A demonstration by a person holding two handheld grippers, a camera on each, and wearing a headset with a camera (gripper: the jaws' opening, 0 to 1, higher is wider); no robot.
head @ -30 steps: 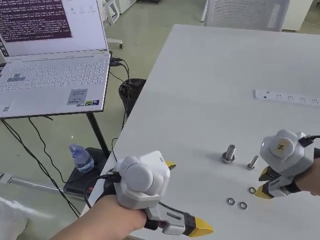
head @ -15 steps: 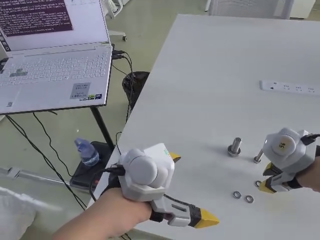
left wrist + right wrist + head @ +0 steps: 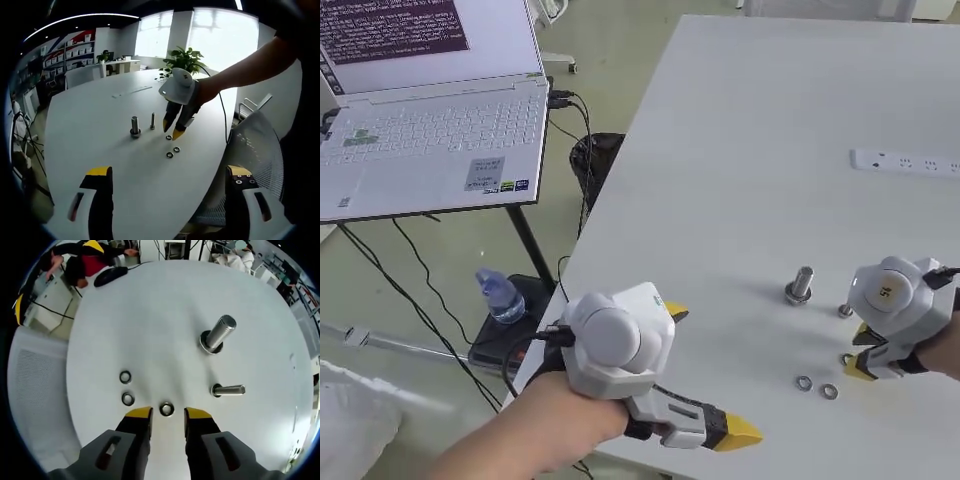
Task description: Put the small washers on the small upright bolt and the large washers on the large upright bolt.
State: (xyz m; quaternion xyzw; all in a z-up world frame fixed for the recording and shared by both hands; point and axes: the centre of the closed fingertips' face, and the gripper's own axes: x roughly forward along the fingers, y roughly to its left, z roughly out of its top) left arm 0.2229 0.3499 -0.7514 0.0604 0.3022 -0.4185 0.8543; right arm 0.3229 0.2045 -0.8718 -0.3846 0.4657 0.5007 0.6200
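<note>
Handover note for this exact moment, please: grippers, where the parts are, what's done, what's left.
Left gripper: open, empty, held near the table edge, away from the parts.
Right gripper: open, jaws either side of one washer, not yet closed on it.
Large bolt and small bolt stand upright side by side. Two more washers lie loose beside the first.
Done: nothing visible; no washer seen on either bolt's shaft.
Left: all three washers, each onto its matching bolt. Their sizes are hard to tell apart here.
</note>
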